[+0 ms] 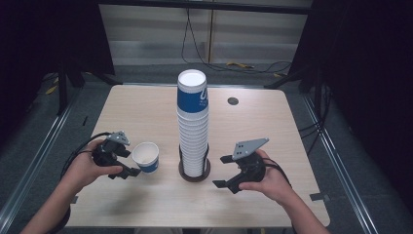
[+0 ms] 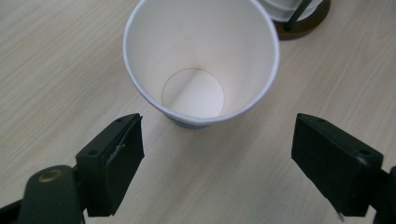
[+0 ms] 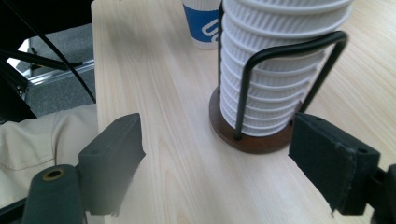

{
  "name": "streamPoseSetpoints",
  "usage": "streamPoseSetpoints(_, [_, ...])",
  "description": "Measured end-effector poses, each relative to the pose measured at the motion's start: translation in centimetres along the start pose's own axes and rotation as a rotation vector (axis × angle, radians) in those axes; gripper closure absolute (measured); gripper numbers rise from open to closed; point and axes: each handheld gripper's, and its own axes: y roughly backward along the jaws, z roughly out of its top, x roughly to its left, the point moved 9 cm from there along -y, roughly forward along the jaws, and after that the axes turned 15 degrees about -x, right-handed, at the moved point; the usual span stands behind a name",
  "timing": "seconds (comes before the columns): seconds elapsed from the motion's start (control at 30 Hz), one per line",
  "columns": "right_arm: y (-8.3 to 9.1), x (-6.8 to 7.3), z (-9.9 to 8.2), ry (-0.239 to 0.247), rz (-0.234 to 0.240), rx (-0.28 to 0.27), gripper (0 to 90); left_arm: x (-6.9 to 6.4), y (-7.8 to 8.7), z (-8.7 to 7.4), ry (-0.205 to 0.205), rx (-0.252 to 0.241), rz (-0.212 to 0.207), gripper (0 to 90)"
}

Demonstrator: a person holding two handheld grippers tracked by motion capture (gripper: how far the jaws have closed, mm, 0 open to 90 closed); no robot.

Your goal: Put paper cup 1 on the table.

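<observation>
Our left gripper (image 1: 130,170) sits at the lower left of the high view, jaws spread and gripping nothing. In the left gripper view the single white paper cup with a blue band (image 2: 201,60) stands upright just beyond the pads, not between them. It is empty; we see only its bare round bottom. Our right gripper (image 1: 223,171), lower right of centre, is likewise released, facing the tall stack of white ribbed paper cups (image 1: 193,131) in its black wire holder on a round dark wooden base (image 3: 254,140).

We judge the loose cup the main risk: it looks light, and a jaw nudging its wall could tip it or slide it across the pale wooden table (image 1: 146,112). On the other side, a jaw catching the wire loop could rock the stack, whose blue-banded top cup (image 1: 192,95) stands high above the holder.
</observation>
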Motion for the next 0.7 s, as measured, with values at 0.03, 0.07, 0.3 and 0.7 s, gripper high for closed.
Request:
streamPoseSetpoints(0.03, [0.4, -0.3, 0.5, -0.004, -0.004, 0.011, 16.3, -0.1, 0.4, 0.4, 0.003, -0.01, -0.005, 16.9])
streamPoseSetpoints(0.07, [0.5, -0.4, 0.7, -0.009, -0.002, 0.009, 16.3, -0.2, 0.6, 0.6, 0.007, -0.014, -0.006, 16.9])
streamPoseSetpoints(0.3, [1.6, -1.8, 3.2, -0.003, -0.024, 0.013, 16.2, -0.6, 1.7, 2.5, -0.004, -0.013, -0.022, 16.8])
streamPoseSetpoints(0.7, [2.2, -3.4, 8.7, 0.004, -0.054, -0.037, 14.9, -1.7, 1.6, 5.8, -0.025, -0.037, -0.054, 16.6])
